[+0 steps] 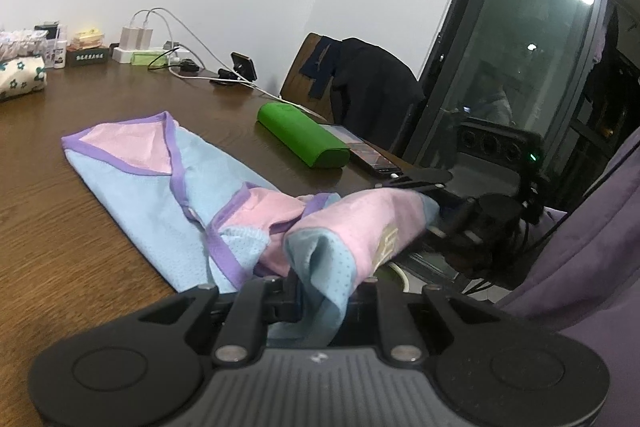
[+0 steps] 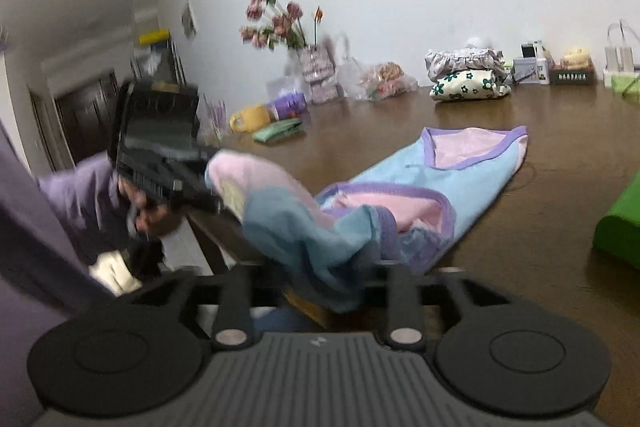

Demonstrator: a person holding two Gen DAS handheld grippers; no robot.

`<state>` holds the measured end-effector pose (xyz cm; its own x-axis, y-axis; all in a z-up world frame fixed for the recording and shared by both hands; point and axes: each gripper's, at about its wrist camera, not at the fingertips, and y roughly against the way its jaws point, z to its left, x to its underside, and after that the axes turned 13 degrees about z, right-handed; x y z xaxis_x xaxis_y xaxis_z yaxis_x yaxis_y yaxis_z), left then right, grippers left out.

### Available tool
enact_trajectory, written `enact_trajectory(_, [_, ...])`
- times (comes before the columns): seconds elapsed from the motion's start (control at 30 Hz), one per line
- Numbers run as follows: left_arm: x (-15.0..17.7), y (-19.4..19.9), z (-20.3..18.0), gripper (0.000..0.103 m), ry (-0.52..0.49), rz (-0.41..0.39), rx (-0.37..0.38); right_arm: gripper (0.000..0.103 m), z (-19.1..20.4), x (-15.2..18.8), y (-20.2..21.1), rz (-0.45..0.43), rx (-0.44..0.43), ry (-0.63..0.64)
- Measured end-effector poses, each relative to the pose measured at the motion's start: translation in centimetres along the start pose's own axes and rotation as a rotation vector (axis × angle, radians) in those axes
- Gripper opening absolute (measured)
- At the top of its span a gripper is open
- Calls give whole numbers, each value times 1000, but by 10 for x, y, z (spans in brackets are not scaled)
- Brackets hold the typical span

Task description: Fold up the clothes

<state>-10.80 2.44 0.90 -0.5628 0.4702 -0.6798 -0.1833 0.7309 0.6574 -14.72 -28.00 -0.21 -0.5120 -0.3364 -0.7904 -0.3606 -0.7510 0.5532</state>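
Note:
A small light-blue and pink garment [image 1: 132,183] with purple trim lies on the brown wooden table [image 1: 60,247]; its near end is lifted off the table edge. My left gripper [image 1: 320,285] is shut on a blue fold of that end. In the right wrist view the left gripper [image 2: 212,183] shows at the left, pinching the pink part. The right gripper [image 2: 320,273] has its jaws standing apart with a bunch of the garment [image 2: 460,183] between them, a gap showing at the left finger. From the left wrist view the right gripper [image 1: 434,205] sits at the cloth's far raised corner.
A green case [image 1: 304,139] and a phone [image 1: 368,151] lie beyond the garment. Chargers and cables [image 1: 140,39], folded floral cloth [image 2: 468,79], a flower vase [image 2: 280,23] and a yellow mug [image 2: 250,119] line the wall. A chair with a dark jacket [image 1: 360,83] stands behind. A purple sleeve [image 1: 580,247] is close.

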Motion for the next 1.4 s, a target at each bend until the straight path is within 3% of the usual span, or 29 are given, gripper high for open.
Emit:
enact_trajectory(0.03, [0,-1,1,14,5,2,3,68,7,3,1,4,31,36])
enact_trajectory(0.07, [0,-2,3,14,10,4,5,72,13,5,1,10,52,71])
enact_trajectory(0.17, [0,-5,3,14,10,16,5,72,25,9,-3,27,97,139])
enact_trajectory(0.3, [0,-5,1,14,-1,30,9,70,21,6,-10,-23,125,129])
enact_trajectory(0.33, [0,-5,0,14,-3,34,10,64,18,4,-12,-34,119,120])
enact_trajectory(0.47, [6,-2,0,14,5,54,11,12,2,-5,-11,-6,-35,49])
enact_trajectory(0.57, [11,4,-5,14,-18,57,37,11,0,-7,-2,50,-121,35])
enact_trajectory(0.6, [12,5,-7,14,-25,60,34,12,0,-8,2,72,-143,33])
enact_trajectory(0.63, [12,4,-7,14,-23,64,29,23,0,-9,5,88,-123,36])
enact_trajectory(0.67, [12,3,-8,14,-21,67,24,47,2,-9,8,91,-71,43])
enact_trajectory(0.73, [12,2,-7,14,-10,62,30,64,8,-8,12,79,39,75])
enact_trajectory(1.0, [8,0,-6,14,-9,54,33,67,40,13,-3,25,226,208])
enact_trajectory(1.13, [6,-2,-5,14,-8,44,43,74,41,13,-2,-26,194,207])
enact_trajectory(1.27, [6,-4,-5,14,-3,46,42,76,43,11,-12,0,119,232])
enact_trajectory(1.33, [7,-3,-4,14,-1,48,41,76,42,12,-15,10,105,236])
enact_trajectory(1.4, [7,-3,-4,14,2,50,39,68,38,13,-17,10,111,222])
